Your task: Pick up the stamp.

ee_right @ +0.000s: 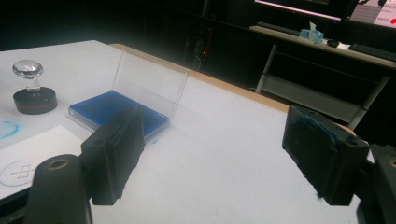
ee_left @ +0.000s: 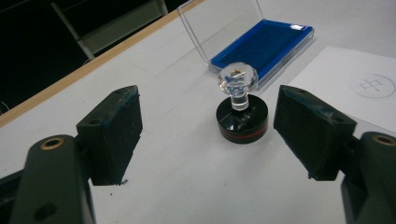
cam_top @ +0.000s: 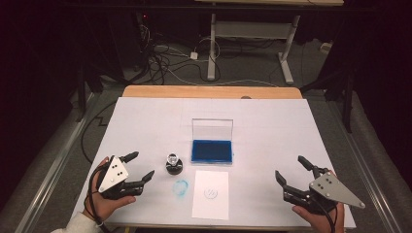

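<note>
The stamp (cam_top: 174, 164) is standing upright on the counter (cam_top: 272, 121), just left of the ink pad (cam_top: 212, 151). The left gripper (cam_top: 141, 167) and right gripper (cam_top: 289, 170) are hovering near the front edge, jaws spread, holding nothing.

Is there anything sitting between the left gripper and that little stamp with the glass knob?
Nothing visible. The left gripper is open, and in its own view the stamp stands ahead between the jaws with only bare white table in between. The blue ink pad and the paper sheet lie beyond and beside it.

Lab: dark curtains, floor cables (cam_top: 167, 58), desk with keyboard (ee_right: 373, 50).
</note>
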Action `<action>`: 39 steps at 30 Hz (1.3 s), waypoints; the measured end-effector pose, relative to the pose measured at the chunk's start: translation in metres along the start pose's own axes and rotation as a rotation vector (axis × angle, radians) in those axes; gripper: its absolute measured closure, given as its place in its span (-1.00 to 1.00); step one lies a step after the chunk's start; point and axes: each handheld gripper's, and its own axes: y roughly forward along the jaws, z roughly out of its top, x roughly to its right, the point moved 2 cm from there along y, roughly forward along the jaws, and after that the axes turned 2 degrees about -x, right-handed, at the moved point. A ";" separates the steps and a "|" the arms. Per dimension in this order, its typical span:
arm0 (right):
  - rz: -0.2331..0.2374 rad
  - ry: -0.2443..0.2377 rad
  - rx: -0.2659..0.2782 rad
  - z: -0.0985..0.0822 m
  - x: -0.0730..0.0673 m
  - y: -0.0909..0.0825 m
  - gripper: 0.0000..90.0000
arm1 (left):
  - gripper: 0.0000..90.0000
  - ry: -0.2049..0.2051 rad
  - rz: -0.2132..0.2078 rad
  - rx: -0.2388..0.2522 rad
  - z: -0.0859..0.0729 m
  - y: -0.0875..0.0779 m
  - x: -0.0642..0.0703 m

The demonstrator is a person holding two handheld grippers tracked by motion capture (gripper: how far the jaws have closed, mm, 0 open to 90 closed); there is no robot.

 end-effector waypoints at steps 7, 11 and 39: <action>0.006 -0.015 -0.011 0.000 -0.002 0.003 -0.53 | -0.48 -0.020 -0.013 -0.053 -0.003 -0.002 -0.005; 0.015 -0.022 -0.021 -0.001 -0.005 0.005 -0.53 | -0.48 -0.019 -0.019 -0.059 -0.004 -0.002 -0.008; 0.036 -0.047 -0.102 -0.009 -0.014 0.018 -0.52 | -0.45 0.030 -0.171 -0.270 0.045 0.026 -0.010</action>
